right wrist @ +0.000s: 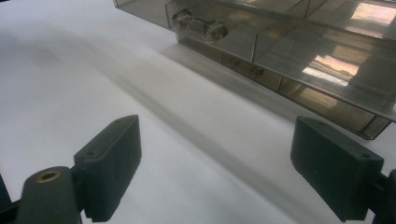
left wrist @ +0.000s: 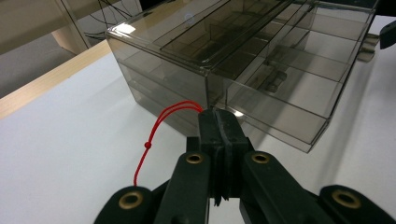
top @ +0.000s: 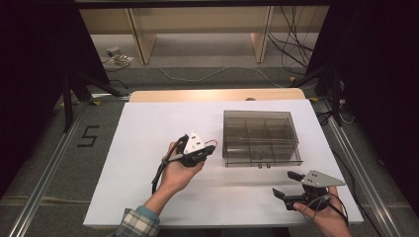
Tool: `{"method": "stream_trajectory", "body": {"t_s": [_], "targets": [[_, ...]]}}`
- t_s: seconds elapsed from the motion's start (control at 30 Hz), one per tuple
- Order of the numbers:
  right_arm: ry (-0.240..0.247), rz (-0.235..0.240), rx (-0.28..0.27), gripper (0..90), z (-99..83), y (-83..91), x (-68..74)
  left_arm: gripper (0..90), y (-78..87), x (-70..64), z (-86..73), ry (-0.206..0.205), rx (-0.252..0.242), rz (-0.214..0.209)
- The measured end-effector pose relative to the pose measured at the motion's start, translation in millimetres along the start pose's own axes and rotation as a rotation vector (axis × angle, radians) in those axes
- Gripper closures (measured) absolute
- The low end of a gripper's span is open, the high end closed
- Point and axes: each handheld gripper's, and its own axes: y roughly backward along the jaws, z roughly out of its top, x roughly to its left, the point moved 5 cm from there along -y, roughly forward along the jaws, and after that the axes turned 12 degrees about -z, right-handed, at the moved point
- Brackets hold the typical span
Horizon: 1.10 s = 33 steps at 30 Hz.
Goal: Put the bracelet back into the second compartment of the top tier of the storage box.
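Left gripper [left wrist: 219,122] jaws pinching red cord [left wrist: 161,119], right gripper [right wrist: 219,168] jaws wide apart

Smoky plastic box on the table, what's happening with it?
A person holds a gripper in each hand at a white table. The left gripper is shut on a thin red string, with its tips right at the near corner of the clear compartment box. The right gripper waits open in front of the box, holding nothing.

A black numeral "5" [top: 88,136] was marked on the grey floor [top: 59,163], left of the desk [top: 143,128].
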Motion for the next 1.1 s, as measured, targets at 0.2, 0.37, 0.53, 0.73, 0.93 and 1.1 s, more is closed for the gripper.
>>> {"method": "stream_trajectory", "body": {"t_s": [0.2, 0.37, 0.53, 0.73, 0.93, 1.1], "targets": [[0.0, -0.001, 0.0, 17.2, 0.0, 0.0, 0.0, 90.0, 0.8, -3.1, 3.2, -0.014, 0.001, -0.004], [0.001, -0.001, 0.0, 17.2, 0.0, 0.0, 0.0, 90.0, 0.8, -5.6, 5.9, -0.022, -0.005, -0.004], [0.001, -0.001, 0.001, 17.2, 0.0, 0.0, 0.0, 90.0, 1.5, -7.9, 8.6, -0.032, -0.008, -0.006], [0.002, -0.001, 0.001, 17.2, -0.1, -0.1, 0.1, 90.0, 1.8, -12.0, 12.7, -0.04, -0.015, -0.014], [0.002, -0.001, 0.0, 17.2, 0.0, -0.2, 0.1, 90.0, 1.1, -16.4, 16.8, -0.051, -0.022, -0.022], [0.002, -0.001, 0.0, 17.2, 0.1, -0.2, 0.1, 90.0, 0.1, -20.4, 19.8, -0.062, -0.02, -0.031]]}}
